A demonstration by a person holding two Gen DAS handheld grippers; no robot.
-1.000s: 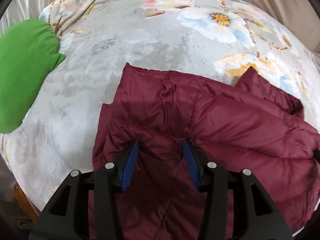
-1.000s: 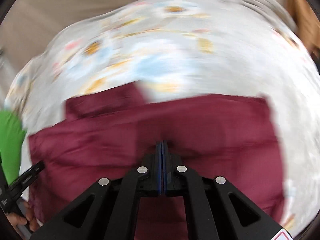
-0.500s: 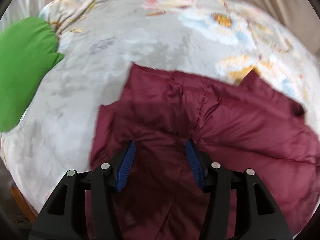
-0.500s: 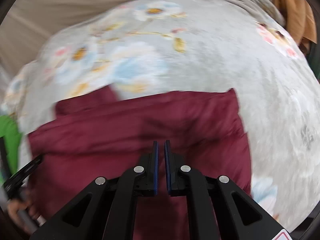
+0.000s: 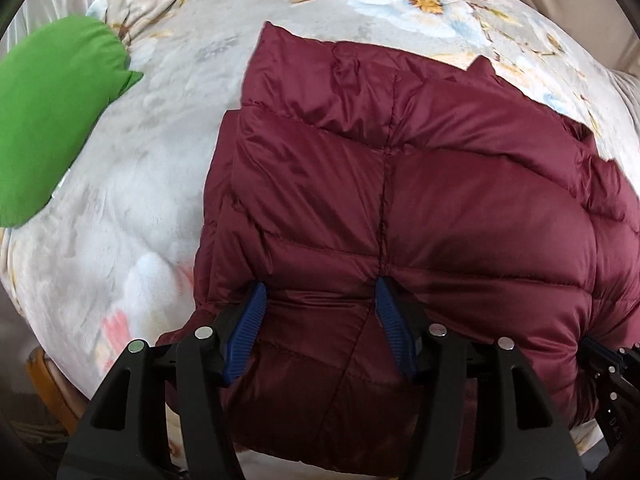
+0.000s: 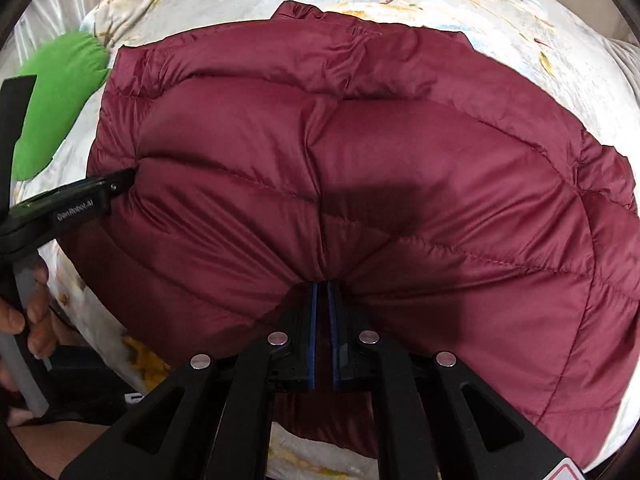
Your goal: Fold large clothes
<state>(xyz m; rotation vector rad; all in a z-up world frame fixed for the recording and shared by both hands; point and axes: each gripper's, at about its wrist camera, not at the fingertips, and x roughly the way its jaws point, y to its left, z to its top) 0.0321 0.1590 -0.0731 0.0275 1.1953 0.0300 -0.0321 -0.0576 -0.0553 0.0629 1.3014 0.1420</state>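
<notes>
A maroon puffer jacket (image 5: 440, 200) lies folded on a floral blanket (image 5: 140, 200). My left gripper (image 5: 320, 320) is sunk into its near left part. Its jaws are opening, and a wide bulge of quilted fabric sits between the blue pads (image 5: 248, 320) without being squeezed. In the right wrist view the jacket (image 6: 360, 160) fills the frame. My right gripper (image 6: 323, 286) is shut on a pinch of fabric at the near edge, and folds radiate from its tips. The left gripper's finger (image 6: 116, 182) pokes into the jacket's left side, with a person's hand (image 6: 32, 312) on its handle.
A green cushion (image 5: 52, 112) lies on the blanket left of the jacket, also in the right wrist view (image 6: 60, 96). The blanket (image 6: 520, 20) runs on beyond the jacket's far edge. A wooden edge (image 5: 48, 392) shows below the bed at lower left.
Both views have closed in on the jacket, which now looks larger. The left jaws have spread wider. The right gripper has rolled, swung across, and now pinches the jacket's near edge.
</notes>
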